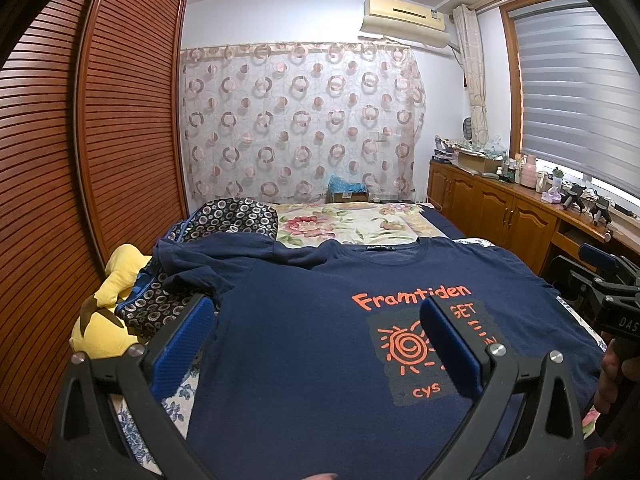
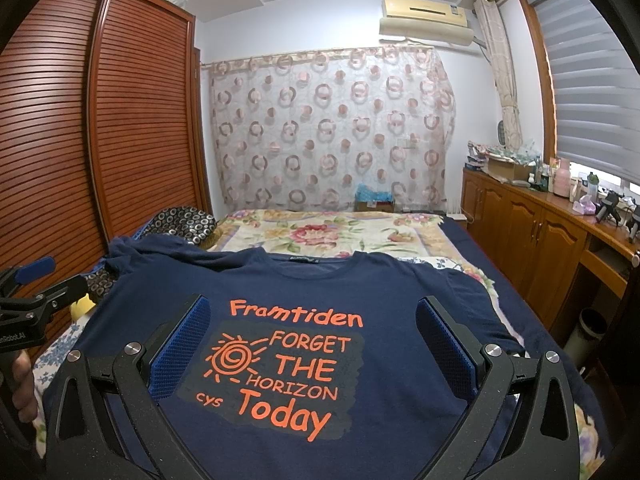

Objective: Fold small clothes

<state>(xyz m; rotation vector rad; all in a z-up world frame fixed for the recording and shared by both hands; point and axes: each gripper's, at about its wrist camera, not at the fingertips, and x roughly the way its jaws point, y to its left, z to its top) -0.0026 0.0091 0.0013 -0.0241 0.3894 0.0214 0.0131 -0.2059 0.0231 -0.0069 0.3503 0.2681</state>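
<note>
The dark blue cotton T-shirt with orange letters (image 2: 360, 280) lies flat, front up, on the flowery bed (image 2: 328, 232), under both hand-held grippers. The left hand-held gripper (image 1: 316, 344) and right hand-held gripper (image 2: 312, 344) are wide and hold nothing. To fold well, I think each should pinch one side edge and pull evenly.

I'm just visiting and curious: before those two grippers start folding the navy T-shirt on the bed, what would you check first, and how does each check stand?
1. T-shirt lies print side up: ok.
2. Left gripper open, empty: ok.
3. Right gripper open, empty: ok.
4. Left sleeve flat: not ok, bunched over the patterned fabric.
5. Right sleeve flat: ok.
6. Bottom hem straight: cannot tell, out of view.
</note>
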